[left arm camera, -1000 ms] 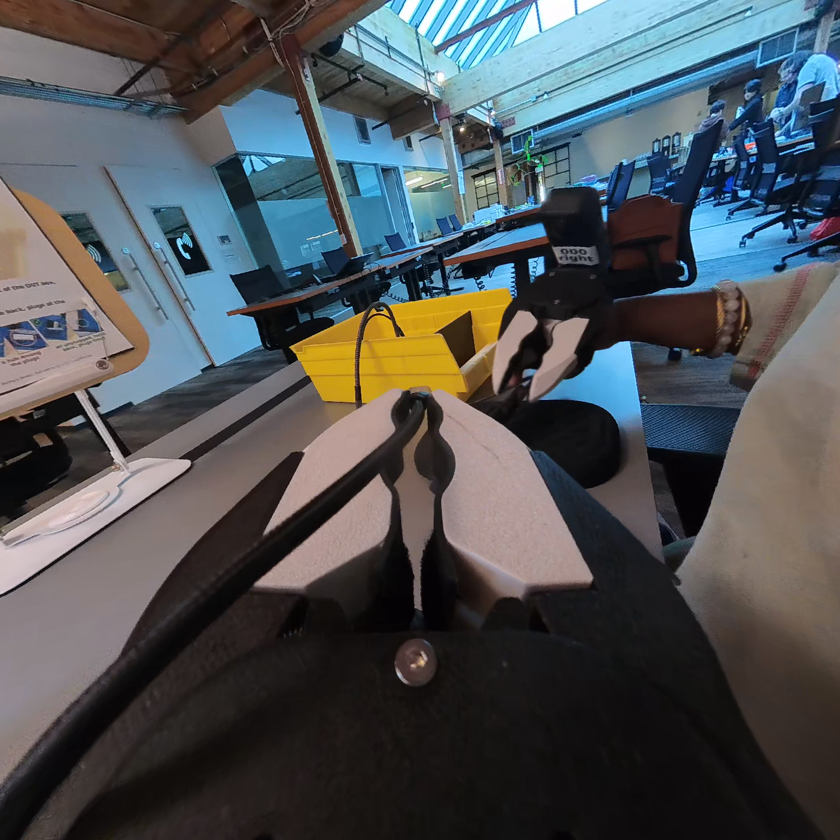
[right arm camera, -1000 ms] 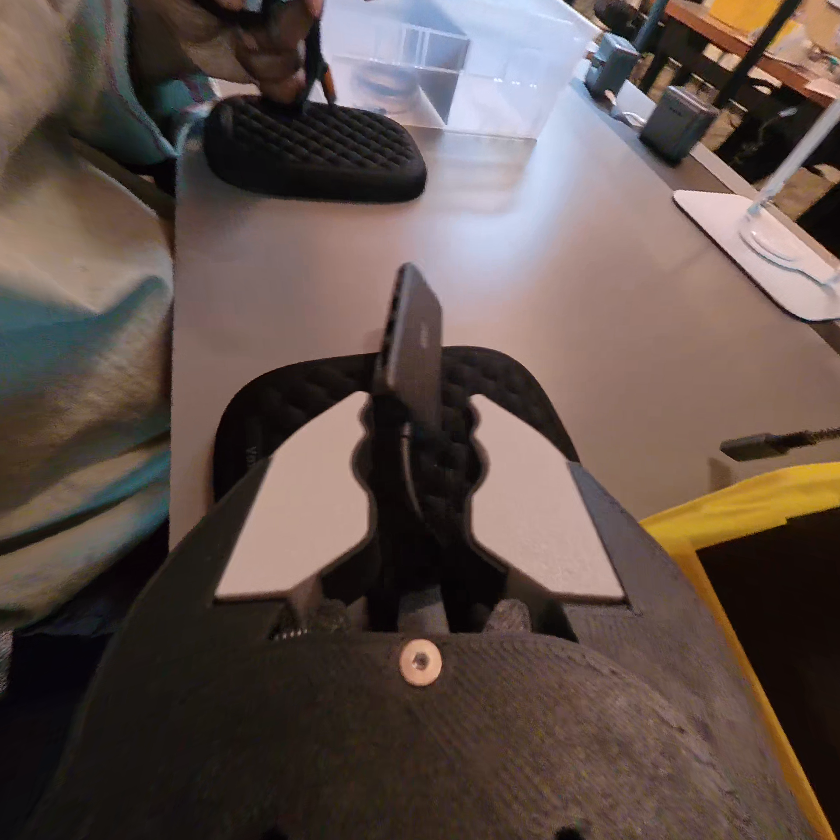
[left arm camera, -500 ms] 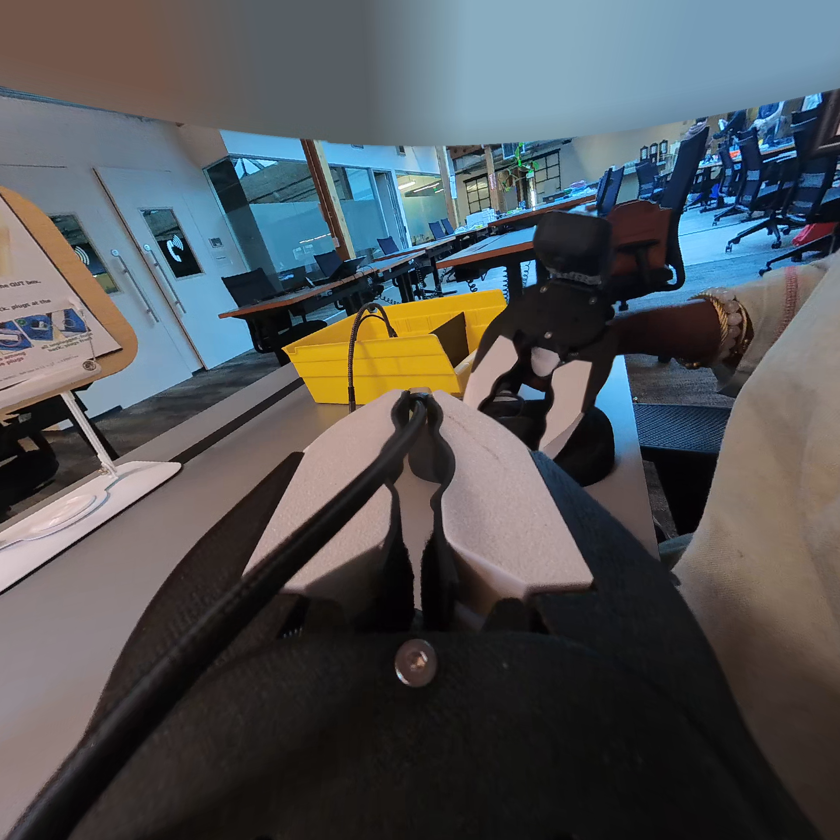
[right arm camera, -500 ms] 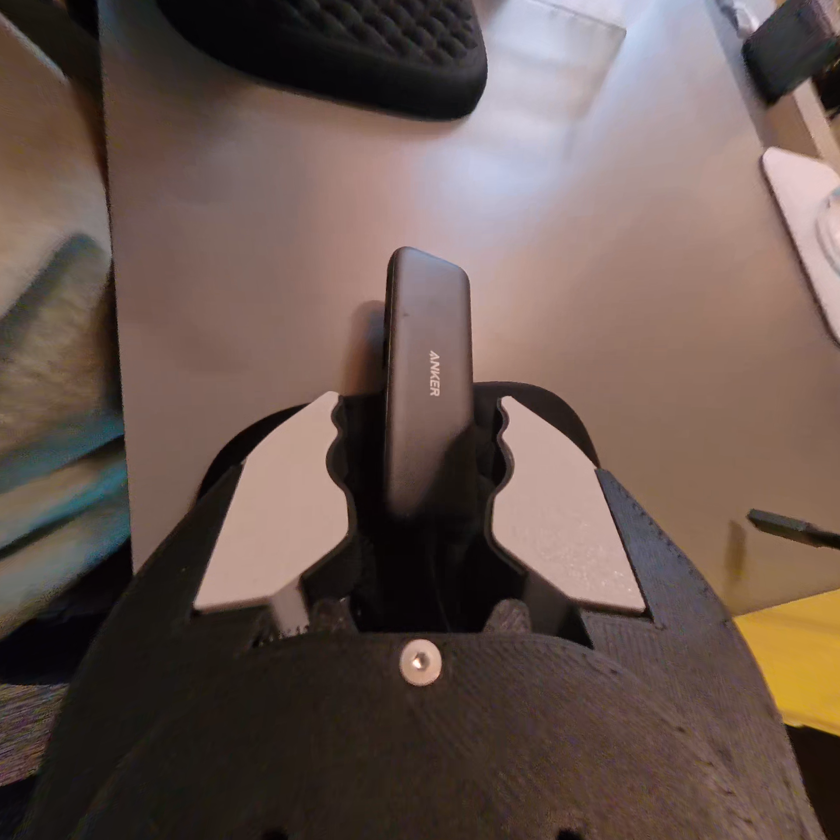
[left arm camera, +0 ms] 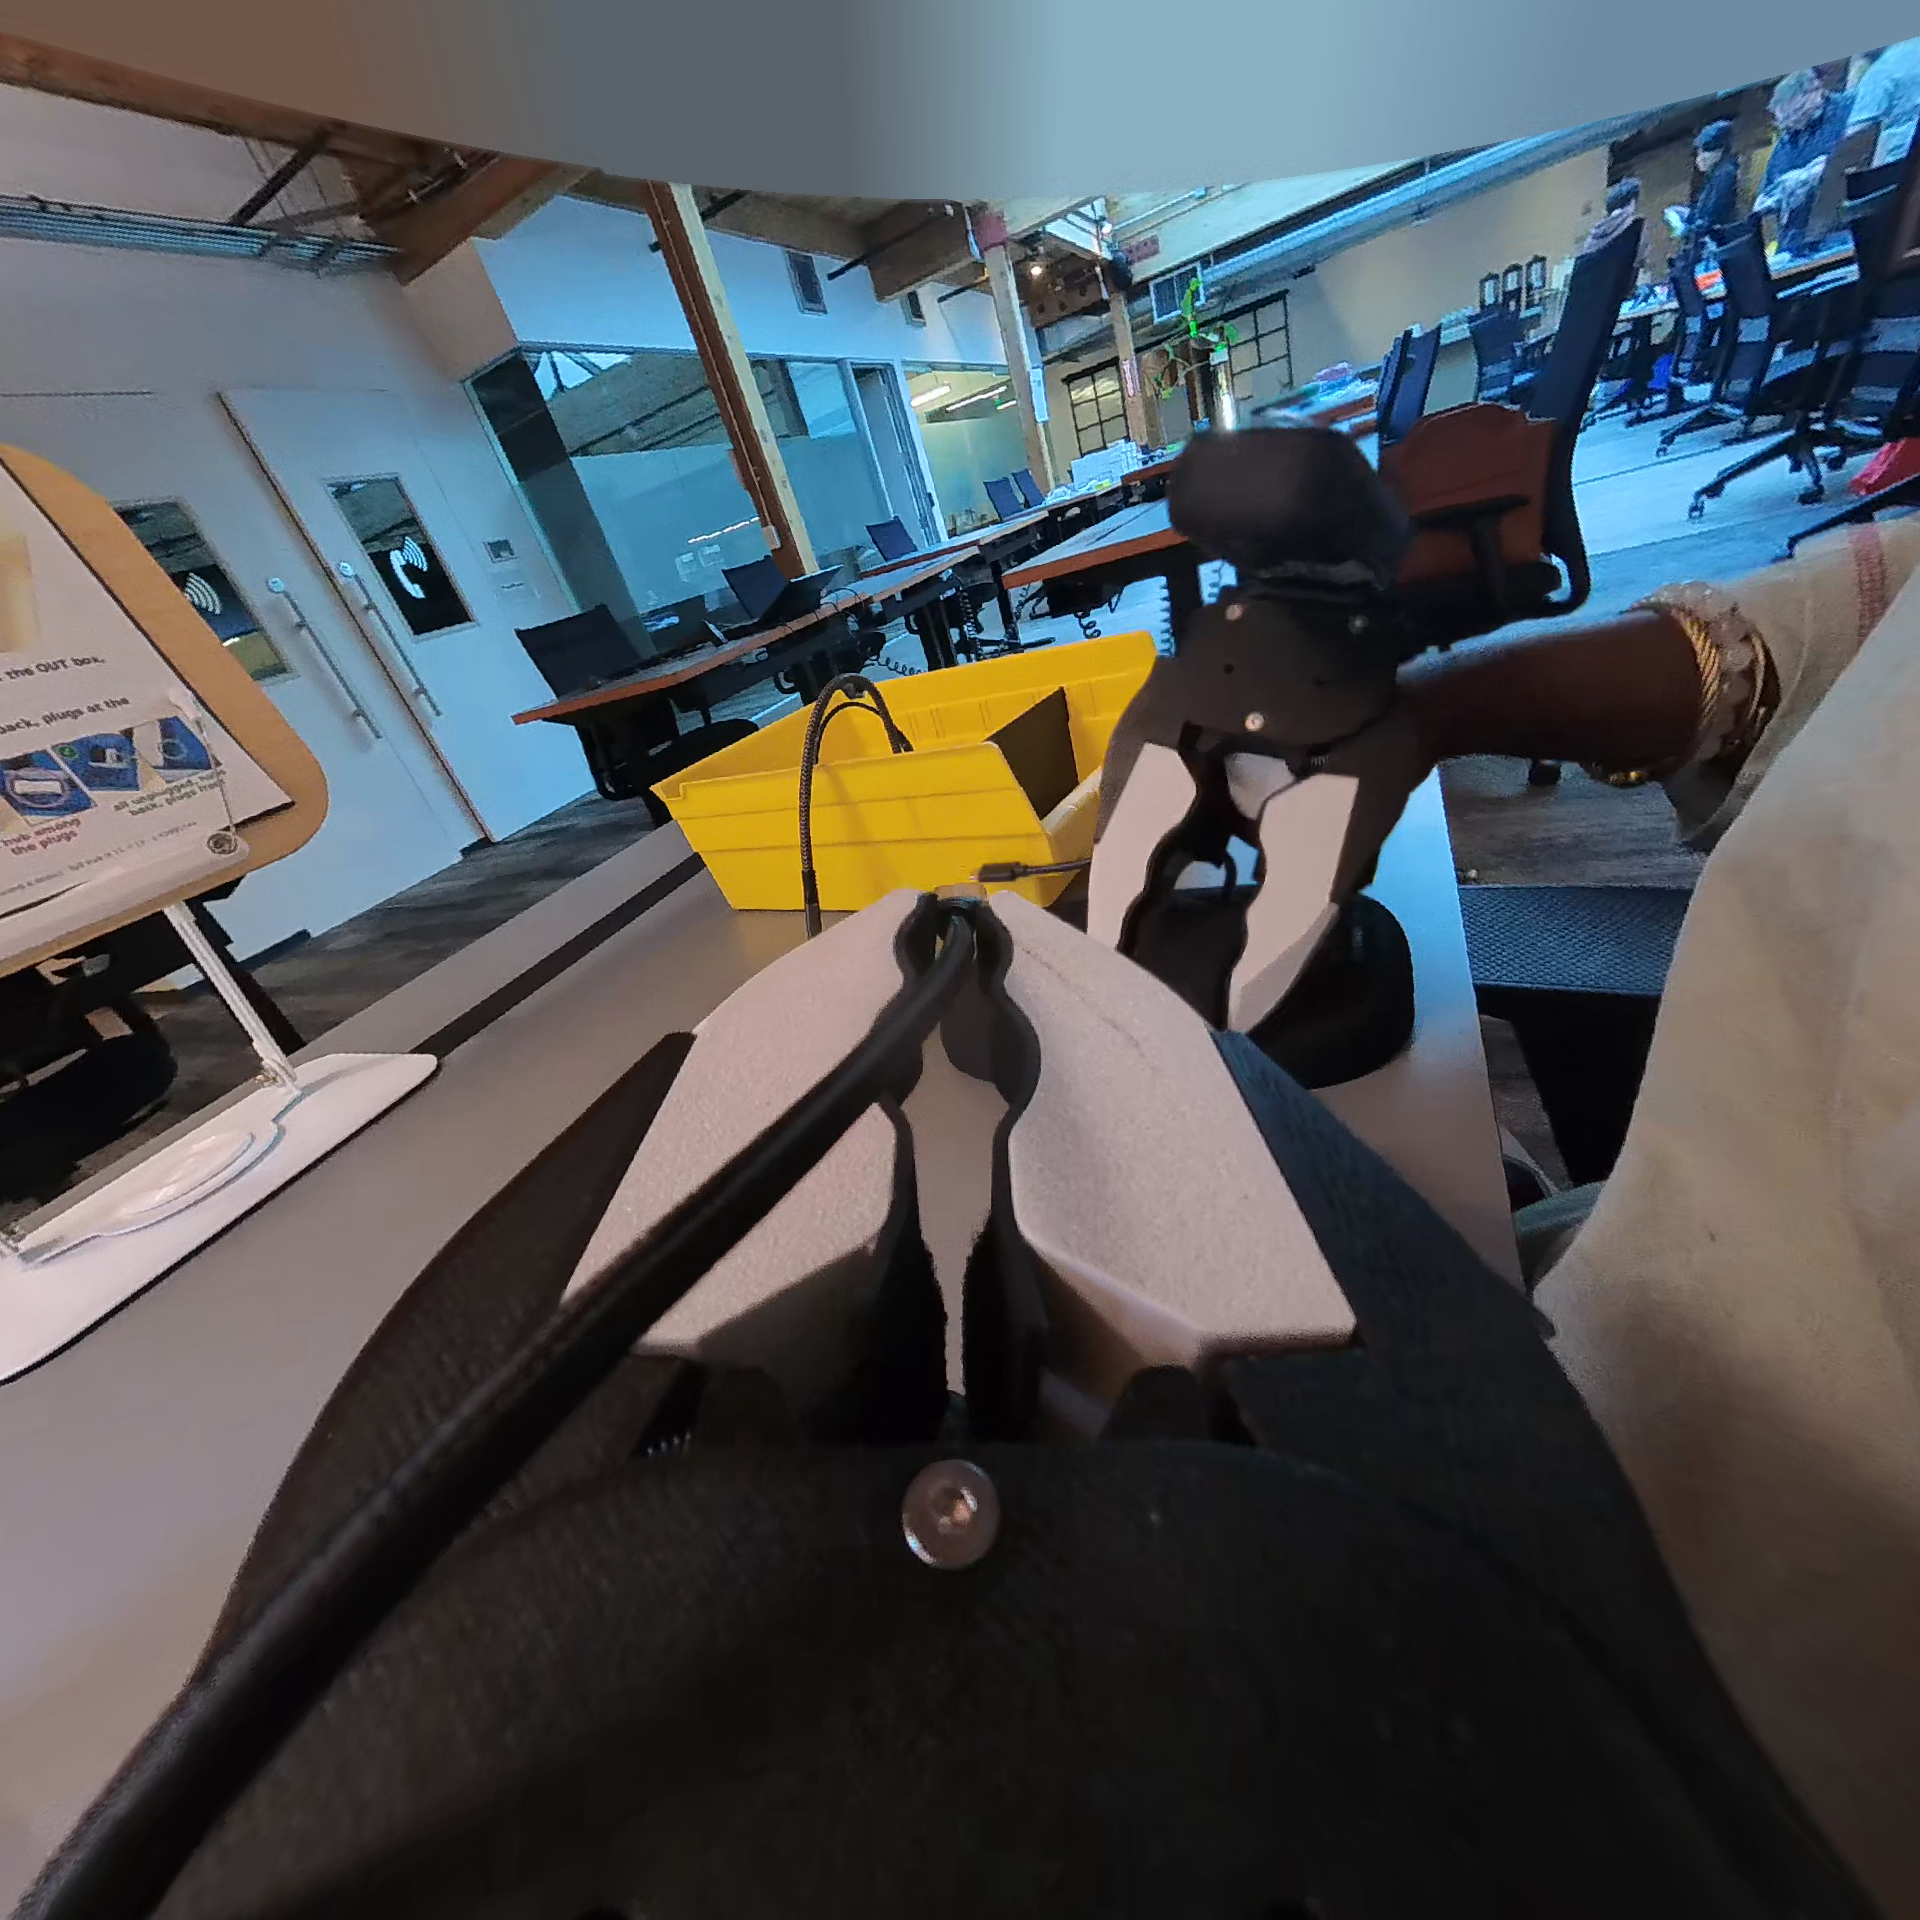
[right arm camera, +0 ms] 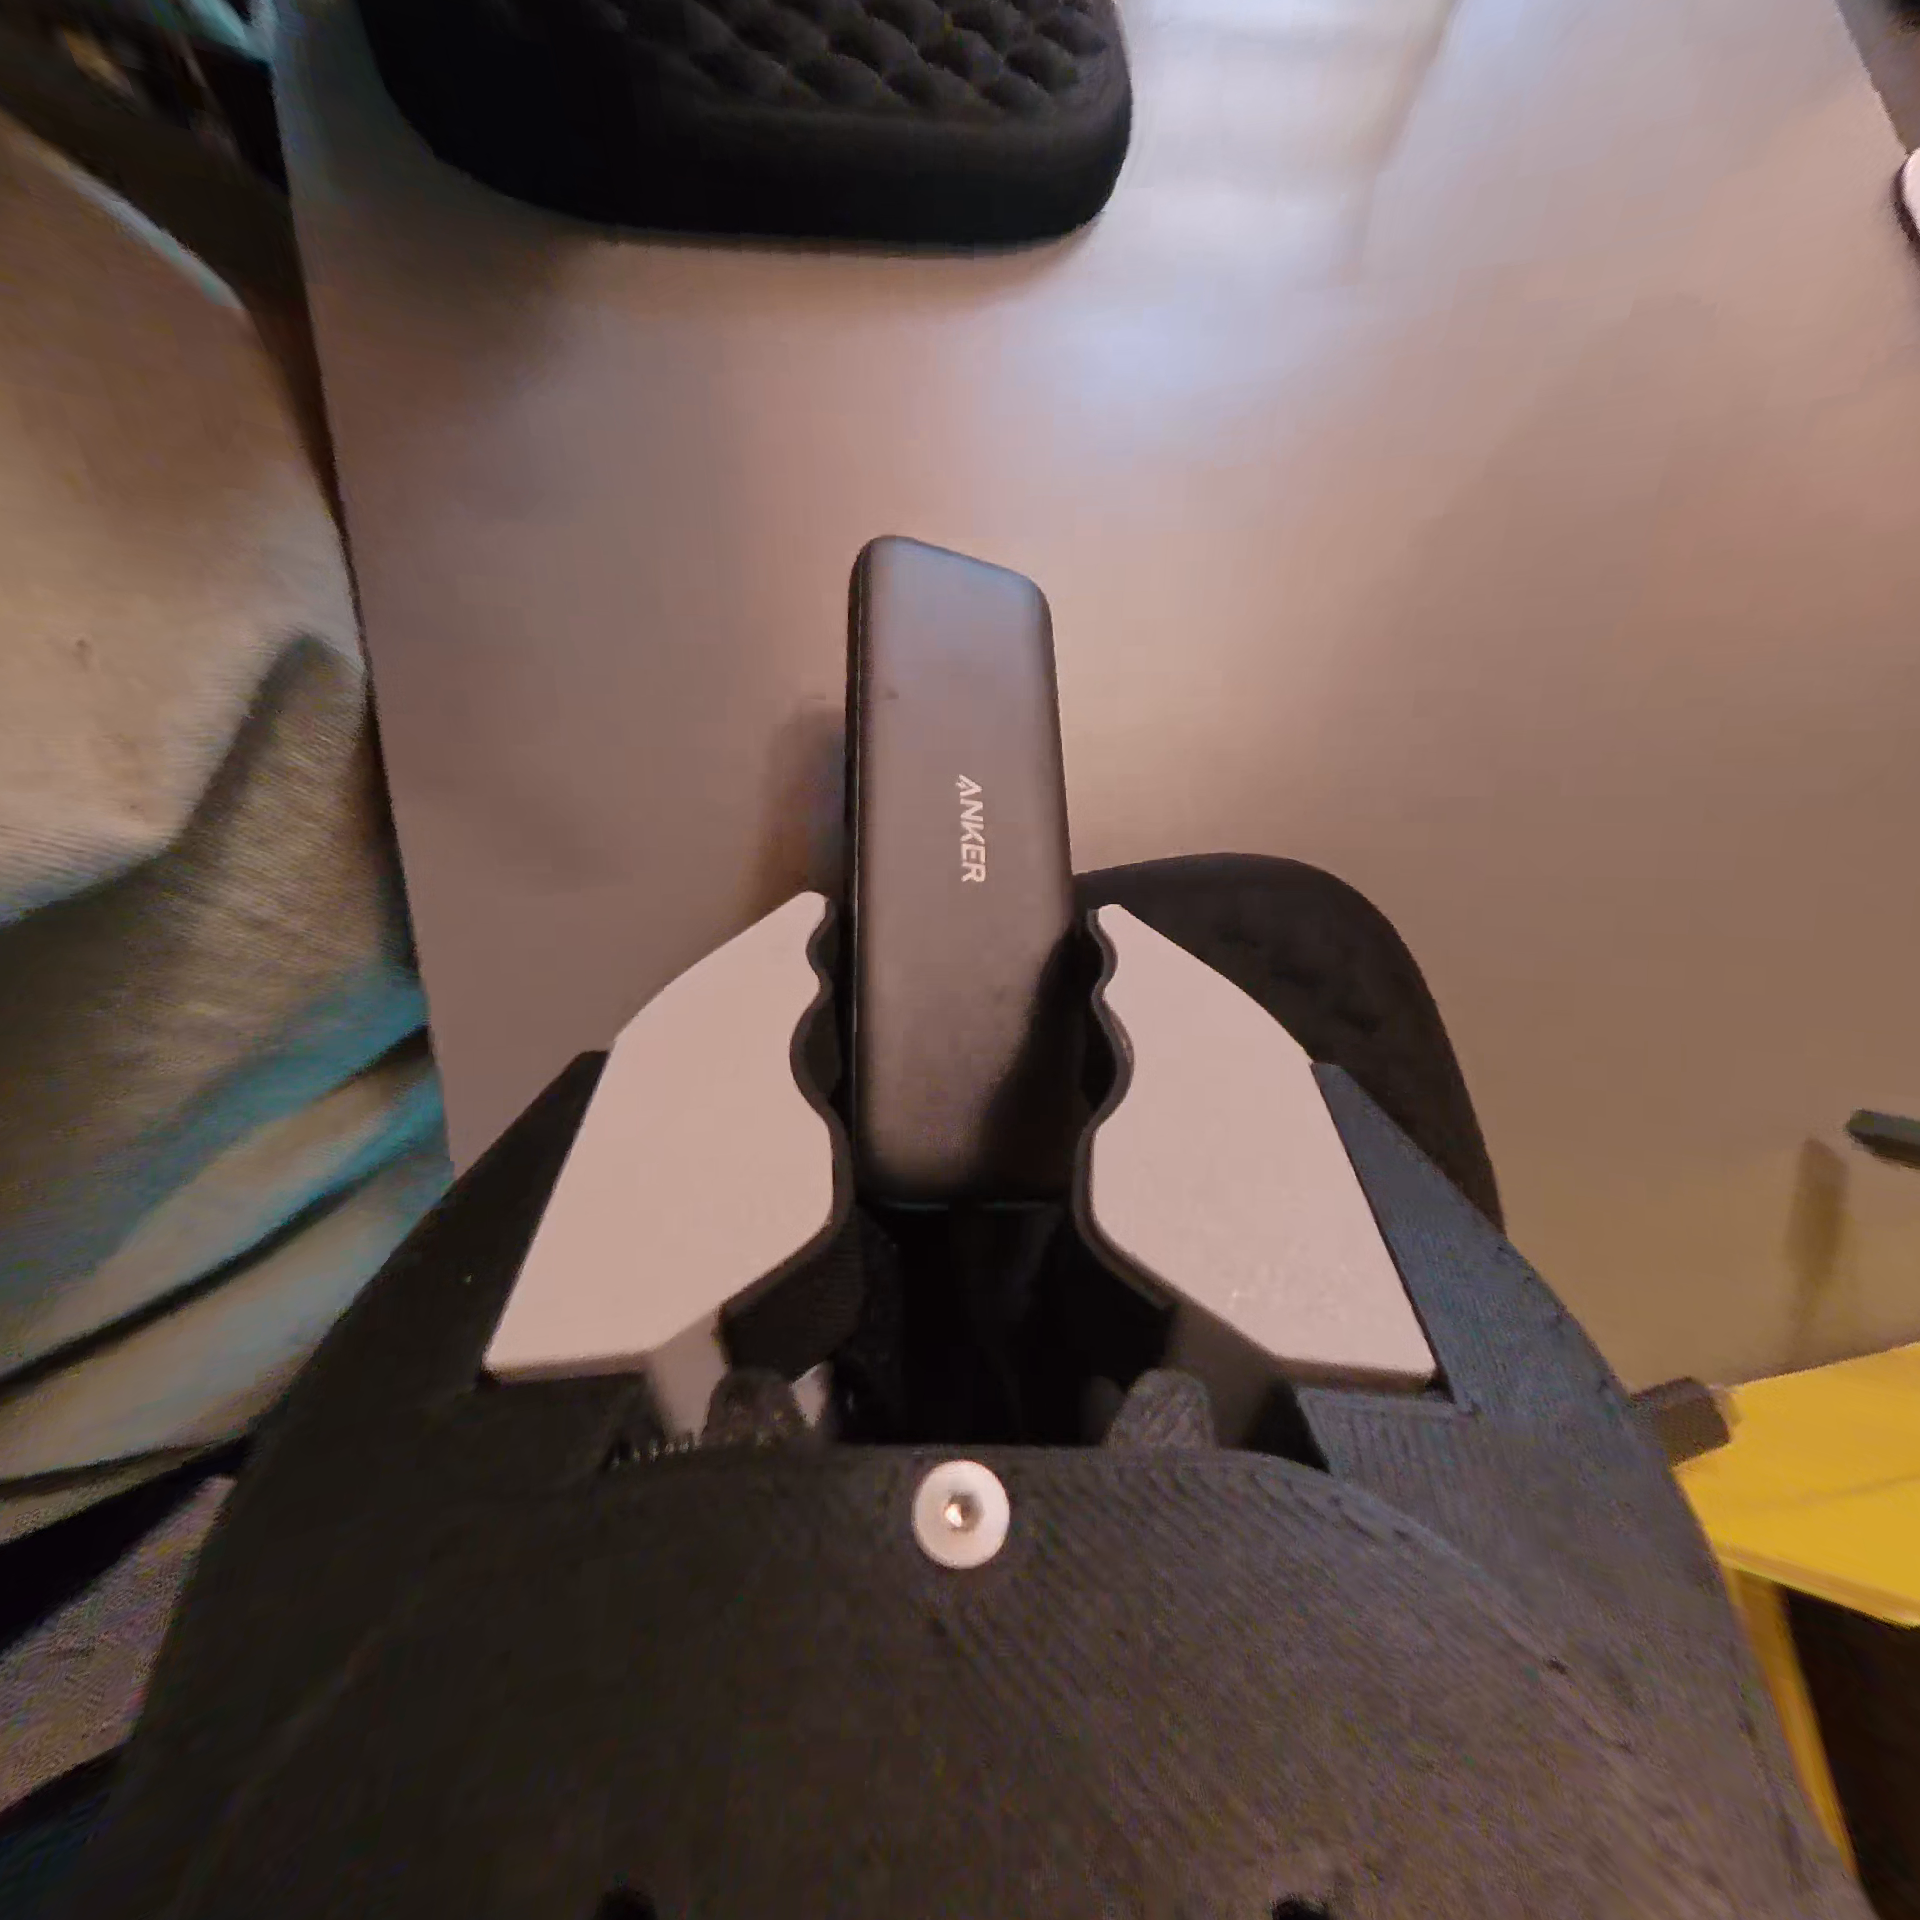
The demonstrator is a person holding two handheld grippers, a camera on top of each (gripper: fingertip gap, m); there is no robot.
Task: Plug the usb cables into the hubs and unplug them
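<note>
Black hub now flat-faced between the right gripper fingers, clamped on both edges, above the grey table; a second ago tilted edge-on. Left gripper pinched tight on a black usb cable, same as before. Seen from the left wrist, right gripper lower over a black pad. Yellow bin: braided cable looping out over the wall, dark divider inside.
</note>
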